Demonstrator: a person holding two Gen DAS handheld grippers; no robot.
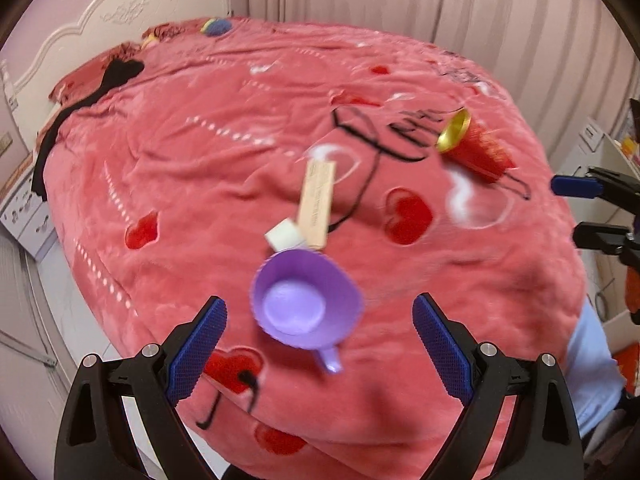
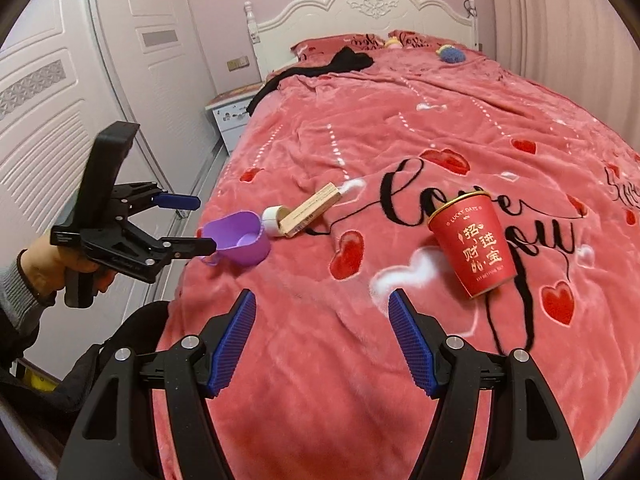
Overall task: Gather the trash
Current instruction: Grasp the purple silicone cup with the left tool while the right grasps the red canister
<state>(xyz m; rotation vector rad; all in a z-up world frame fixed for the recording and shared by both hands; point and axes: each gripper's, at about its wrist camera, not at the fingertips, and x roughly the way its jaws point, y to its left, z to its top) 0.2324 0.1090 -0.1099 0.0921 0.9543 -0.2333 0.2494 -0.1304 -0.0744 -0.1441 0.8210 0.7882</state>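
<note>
Left gripper (image 1: 320, 344) spread wide, empty, over your purple cup (image 1: 306, 304) | right gripper (image 2: 322, 340) parted, empty | red paper cup (image 2: 472, 244) lying on blanket (image 2: 400, 128).

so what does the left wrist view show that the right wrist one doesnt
Only the left wrist view: the inside of the purple cup, seen from above, the pleated curtains behind the bed, and the right tool coming in from the right edge.

Only the right wrist view: the white wardrobe doors, the whole left tool with the hand holding it beside the cup, and the lettering on the red cup.

Both: the pink blanket, wooden block, white roll, black garment, headboard and nightstand.
</note>
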